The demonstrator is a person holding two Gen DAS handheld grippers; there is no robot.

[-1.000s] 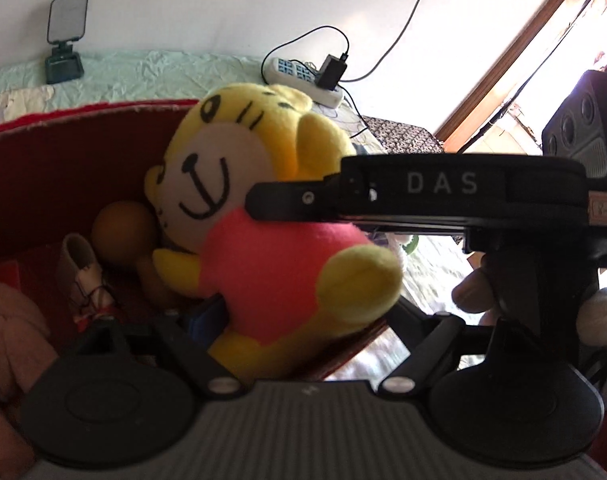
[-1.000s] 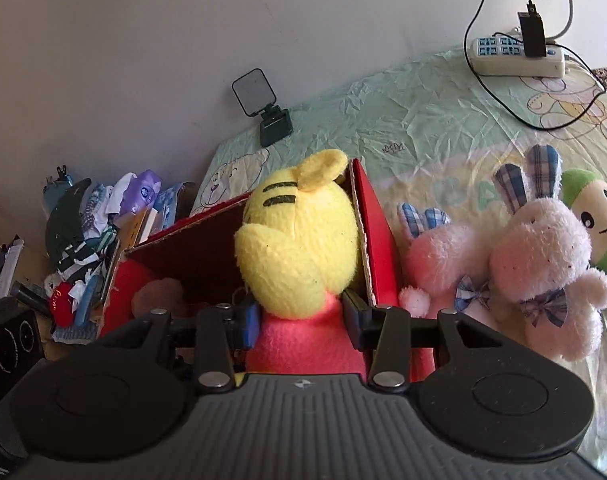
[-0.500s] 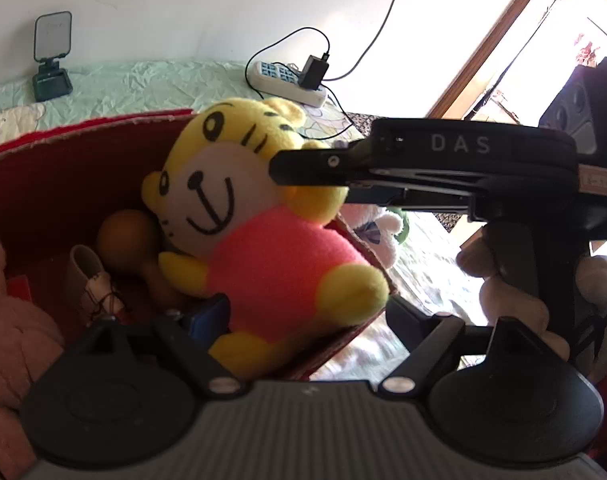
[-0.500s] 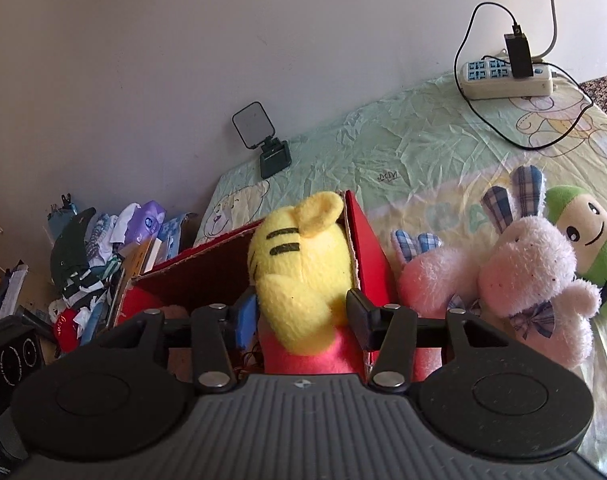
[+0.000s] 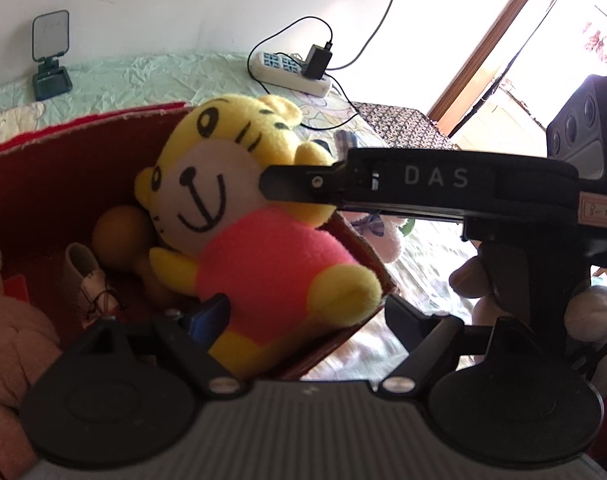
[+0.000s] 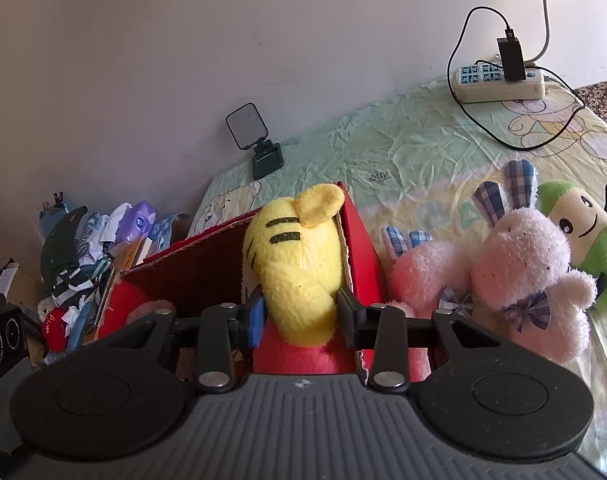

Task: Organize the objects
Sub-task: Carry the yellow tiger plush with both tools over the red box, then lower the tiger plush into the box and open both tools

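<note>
Right jaws close on the tiger toy's head

The right gripper [image 6: 297,314] opened a little, then its jaws have just been closing; its pads now press both sides of the yellow tiger toy [image 6: 299,276], whose head stands between them. Seen from the left wrist, the toy [image 5: 239,232] has tipped further left into the red box [image 5: 63,184], and the right gripper's finger now crosses its cheek.

bed [image 6: 403,152]: pale green cartoon-print sheet, creased | far edge by wall: stand with small screen [image 6: 255,140] | far right corner: power strip [image 6: 499,84], black adapter plugged in, cable looped on sheet | near left edge: red box [image 6: 359,248] | just right of box: pink rabbits [image 6: 523,268], green plush [image 6: 583,240] beside them
</note>
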